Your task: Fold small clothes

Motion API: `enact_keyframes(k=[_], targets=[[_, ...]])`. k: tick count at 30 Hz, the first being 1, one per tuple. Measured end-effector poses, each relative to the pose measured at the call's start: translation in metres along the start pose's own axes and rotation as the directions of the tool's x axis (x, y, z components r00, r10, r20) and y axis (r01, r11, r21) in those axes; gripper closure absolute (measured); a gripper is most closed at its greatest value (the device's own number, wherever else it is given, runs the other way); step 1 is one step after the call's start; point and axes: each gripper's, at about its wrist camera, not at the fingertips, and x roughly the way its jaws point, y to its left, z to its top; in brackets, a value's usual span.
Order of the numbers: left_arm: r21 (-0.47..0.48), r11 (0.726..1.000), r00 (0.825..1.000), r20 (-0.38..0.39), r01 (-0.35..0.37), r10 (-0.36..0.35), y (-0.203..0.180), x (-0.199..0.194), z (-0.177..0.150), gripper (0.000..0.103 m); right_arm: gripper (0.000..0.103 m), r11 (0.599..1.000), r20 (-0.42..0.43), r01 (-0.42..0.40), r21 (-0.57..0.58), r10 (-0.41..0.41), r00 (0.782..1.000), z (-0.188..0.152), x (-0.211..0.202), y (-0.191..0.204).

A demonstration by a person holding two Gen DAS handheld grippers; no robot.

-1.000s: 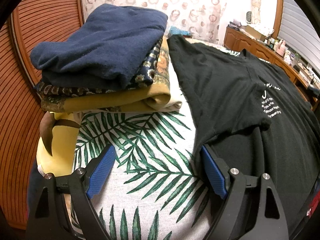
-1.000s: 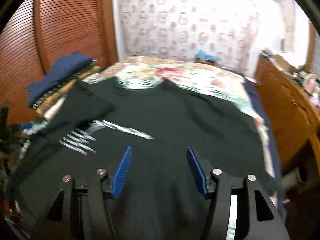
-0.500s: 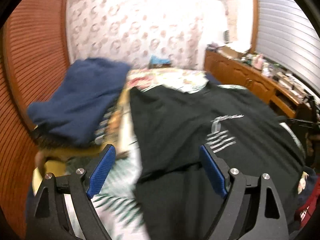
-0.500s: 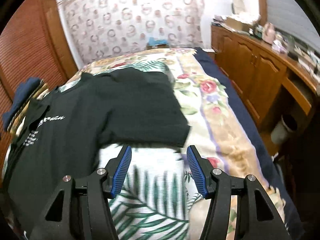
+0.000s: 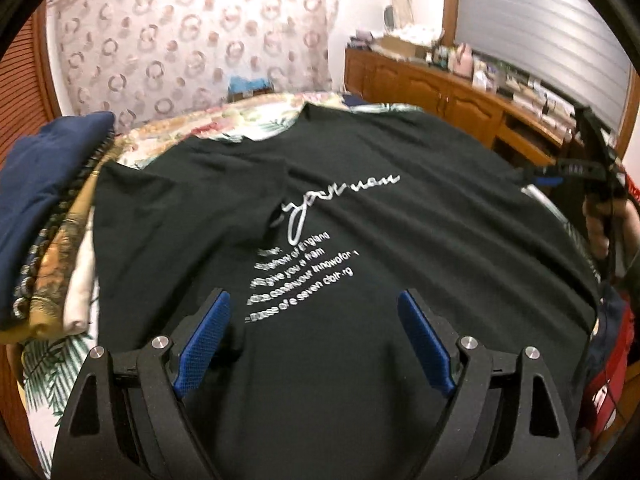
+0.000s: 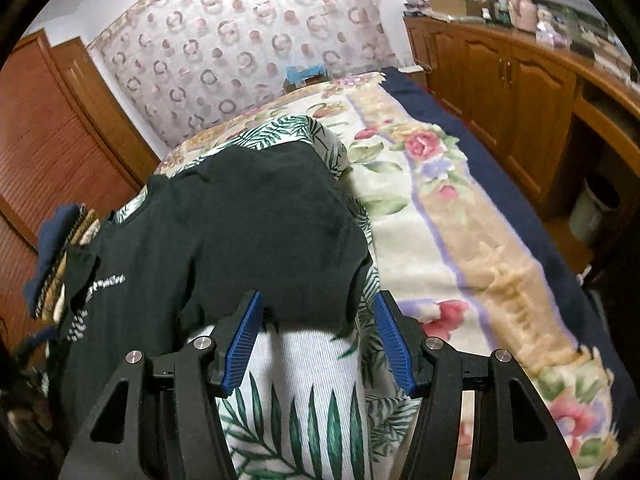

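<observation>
L gripper (image 5: 312,336) swung off the folded pile (image 5: 44,216) to mid-shirt, jaws open, black T-shirt (image 5: 360,216) flat on bed under them. R gripper (image 6: 318,336), jaws open, now lines up w/ right sleeve (image 6: 304,280): sleeve fold likely next.

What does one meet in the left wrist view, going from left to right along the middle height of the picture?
stack of folded clothes → black T-shirt → right gripper

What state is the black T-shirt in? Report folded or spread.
Mostly spread: the black T-shirt lies print-up, only its left sleeve folded in.
</observation>
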Motion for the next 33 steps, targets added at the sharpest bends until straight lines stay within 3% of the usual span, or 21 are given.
enact_keyframes(k=[8, 11, 12, 15, 18, 24, 30, 33], targets=[[0.046, 0.999, 0.996, -0.084, -0.016, 0.019, -0.013, 0.023, -0.008, 0.016, 0.044, 1.000, -0.062, 0.015, 0.023, -0.013, 0.998, 0.014, 0.014, -0.005], [0.042, 0.999, 0.996, -0.084, -0.008, 0.012, -0.013, 0.021, -0.009, 0.015, 0.062, 1.000, -0.077, 0.020, 0.002, -0.020, 0.997, 0.015, 0.011, 0.000], [0.037, 0.999, 0.996, -0.087, -0.006, 0.010, -0.012, 0.021, -0.010, 0.015, 0.073, 1.000, -0.073, 0.016, -0.005, -0.016, 0.997, 0.015, 0.009, 0.002], [0.034, 0.999, 0.996, -0.091, -0.004, 0.007, -0.013, 0.022, -0.010, 0.012, 0.083, 0.998, -0.063, 0.044, -0.053, -0.047, 0.997, 0.017, 0.005, 0.011], [0.023, 1.000, 0.994, -0.109, -0.005, 0.007, -0.012, 0.026, -0.010, 0.003, 0.090, 0.990, -0.046, 0.090, -0.110, -0.096, 0.994, 0.019, 0.003, 0.020], [0.021, 1.000, 0.994, -0.114, -0.001, 0.003, -0.014, 0.028, -0.008, 0.001, 0.093, 0.974, 0.061, 0.117, -0.194, -0.107, 0.992, 0.026, -0.014, 0.045], [0.021, 1.000, 0.994, -0.113, -0.001, 0.003, -0.014, 0.028, -0.008, 0.001, 0.093, 0.945, 0.168, 0.071, -0.320, -0.017, 0.986, 0.026, -0.033, 0.096], [0.021, 1.000, 0.994, -0.113, 0.000, 0.003, -0.014, 0.027, -0.008, 0.000, 0.093, 0.921, 0.160, 0.004, -0.389, 0.064, 0.985, 0.015, -0.035, 0.125]])
